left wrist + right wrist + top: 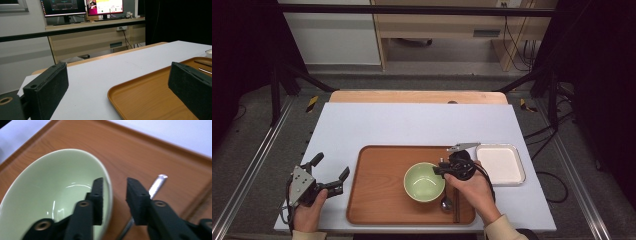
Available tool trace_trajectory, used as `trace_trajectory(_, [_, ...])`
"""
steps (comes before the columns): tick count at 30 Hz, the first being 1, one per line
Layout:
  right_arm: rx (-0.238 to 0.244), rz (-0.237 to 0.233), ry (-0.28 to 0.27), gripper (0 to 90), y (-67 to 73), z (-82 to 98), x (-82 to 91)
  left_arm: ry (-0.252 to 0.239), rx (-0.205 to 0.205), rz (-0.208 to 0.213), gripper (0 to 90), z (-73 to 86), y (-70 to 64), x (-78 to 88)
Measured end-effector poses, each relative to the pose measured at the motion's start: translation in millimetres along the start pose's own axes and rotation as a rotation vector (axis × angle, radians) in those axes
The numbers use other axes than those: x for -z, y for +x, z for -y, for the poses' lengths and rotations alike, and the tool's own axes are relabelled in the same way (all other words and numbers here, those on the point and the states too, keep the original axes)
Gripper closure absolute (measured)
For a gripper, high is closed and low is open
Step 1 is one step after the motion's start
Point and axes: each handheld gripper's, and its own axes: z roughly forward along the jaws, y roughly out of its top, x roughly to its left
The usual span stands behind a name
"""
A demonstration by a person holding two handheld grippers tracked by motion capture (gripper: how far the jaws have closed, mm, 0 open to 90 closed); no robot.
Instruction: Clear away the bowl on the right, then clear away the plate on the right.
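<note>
Two right gripper (113, 202) fingers astride bowl (50, 195) rim.

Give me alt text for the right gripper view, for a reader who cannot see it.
The right gripper straddles the rim of a pale green ceramic bowl, one black jaw inside and one outside, with a gap showing beside the rim. The bowl sits on a brown wooden tray; a metal spoon handle lies just beyond.

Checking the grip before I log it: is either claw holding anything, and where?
Nothing held. The right claw straddles the bowl's rim, pads apart; the left claw is open.
</note>
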Motion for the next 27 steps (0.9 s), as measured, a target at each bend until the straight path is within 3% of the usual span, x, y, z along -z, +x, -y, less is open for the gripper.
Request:
trace_trajectory(4, [0.026, 0.038, -0.090, 45.7, -8.7, -0.3, 20.3, 0.002, 0.001, -0.001, 2.6, 0.6, 0.2, -0.4])
trace_trajectory(11, [0.046, 0.128, -0.304, 18.4, -27.8, -4.6, 54.3, 0.000, -0.001, 0.002, 2.6, 0.1, -0.8, -0.4])
trace_trajectory(14, [0.053, 0.161, -0.345, 9.9, -36.9, -3.6, 64.9, -0.003, 0.001, -0.001, 2.6, -0.1, 0.0, 0.2])
trace_trajectory(16, [0.064, 0.204, -0.364, 9.7, -44.2, -0.4, 71.5, -0.005, 0.001, -0.003, 2.6, -0.1, 0.5, 0.9])
trace_trajectory(23, [0.015, 0.322, -0.398, 12.8, -74.9, 10.7, 94.2, 0.004, -0.002, 0.001, 2.6, 1.0, -0.5, -1.4])
trace_trajectory(27, [-0.004, 0.429, -0.394, 16.5, -92.3, 19.7, 109.3, 0.000, -0.002, -0.002, 2.6, 0.2, -0.8, 0.0])
